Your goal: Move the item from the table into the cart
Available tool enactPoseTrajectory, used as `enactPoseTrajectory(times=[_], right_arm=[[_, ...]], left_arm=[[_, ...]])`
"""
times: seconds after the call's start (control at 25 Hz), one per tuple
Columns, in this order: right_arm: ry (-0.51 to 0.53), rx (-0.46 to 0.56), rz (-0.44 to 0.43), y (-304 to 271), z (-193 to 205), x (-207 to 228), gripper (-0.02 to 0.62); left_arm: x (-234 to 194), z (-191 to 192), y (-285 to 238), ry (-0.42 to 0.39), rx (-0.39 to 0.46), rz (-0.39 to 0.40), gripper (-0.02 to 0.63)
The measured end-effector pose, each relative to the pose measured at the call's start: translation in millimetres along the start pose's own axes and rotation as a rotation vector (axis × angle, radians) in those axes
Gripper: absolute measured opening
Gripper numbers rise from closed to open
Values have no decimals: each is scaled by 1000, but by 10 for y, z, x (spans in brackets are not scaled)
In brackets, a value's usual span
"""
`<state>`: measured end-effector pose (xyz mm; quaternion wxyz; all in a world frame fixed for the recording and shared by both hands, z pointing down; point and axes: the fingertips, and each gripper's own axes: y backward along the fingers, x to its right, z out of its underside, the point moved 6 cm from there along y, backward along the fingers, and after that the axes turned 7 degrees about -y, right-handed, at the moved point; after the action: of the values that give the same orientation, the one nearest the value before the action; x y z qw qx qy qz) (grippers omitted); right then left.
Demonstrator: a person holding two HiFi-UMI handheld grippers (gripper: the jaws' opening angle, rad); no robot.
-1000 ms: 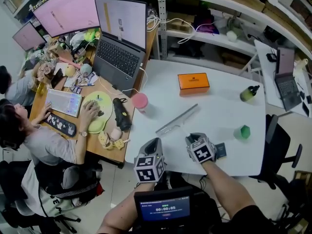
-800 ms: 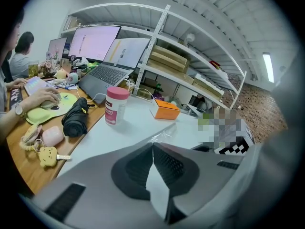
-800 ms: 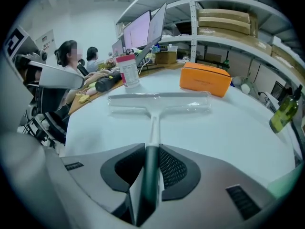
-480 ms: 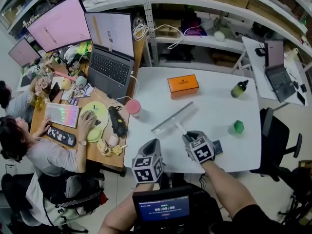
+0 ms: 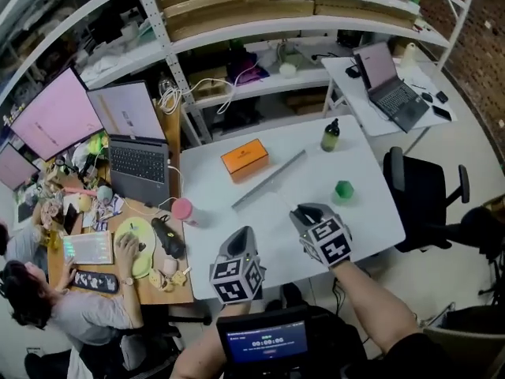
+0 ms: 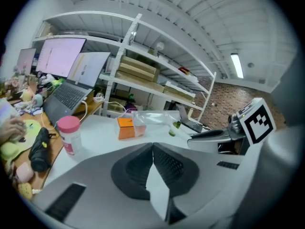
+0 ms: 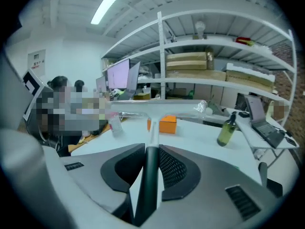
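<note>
An orange box point(image 5: 245, 159) lies well apart from an upright dark green bottle point(image 5: 331, 136) to its right, and a small green block point(image 5: 343, 189) sits nearer the front. A pink-lidded jar point(image 5: 183, 209) stands beside the wooden desk point(image 5: 150, 290), which carries an open laptop point(image 5: 138, 152) and a pink-lit monitor point(image 5: 55, 117). A person point(image 5: 47, 306) sits there. A black office chair point(image 5: 422, 192) stands at the right.

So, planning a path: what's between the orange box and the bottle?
The squeegee, held by the right gripper: its blade end crosses that gap in the head view.
</note>
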<state>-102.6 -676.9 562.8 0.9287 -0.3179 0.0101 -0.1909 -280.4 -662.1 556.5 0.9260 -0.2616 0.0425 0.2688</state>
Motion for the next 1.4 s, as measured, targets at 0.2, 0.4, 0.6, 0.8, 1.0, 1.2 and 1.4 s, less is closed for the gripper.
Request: enactPoseTrajectory(times=[0.2, 0.4, 0.6, 0.8, 1.0, 1.2, 1.4], right_arm=[[-108, 161, 223, 1177, -13, 134, 77], [-208, 262, 448, 2382, 317, 262, 77], [-295, 329, 700, 3819, 1044, 351, 77], [-409, 402, 982, 5652, 2167, 285, 77], [-455, 396, 1214, 7504, 3024, -74, 77], [-544, 387, 1460, 9458, 4057, -1100, 77], [-615, 323, 1592, 10781, 4750, -1664, 77]], left_arm=[[708, -237, 53, -146, 34, 224, 14], [1516, -406, 269, -214, 104, 423, 12], [2742, -273, 555, -346, 155, 649, 12], [4585, 401, 1148, -452, 125, 944, 12], [6399, 1118, 2297, -536, 85, 1213, 12], [8055, 1981, 3988, -611, 67, 1516, 12], [9196, 2539, 5047, -613, 21, 1689, 12]])
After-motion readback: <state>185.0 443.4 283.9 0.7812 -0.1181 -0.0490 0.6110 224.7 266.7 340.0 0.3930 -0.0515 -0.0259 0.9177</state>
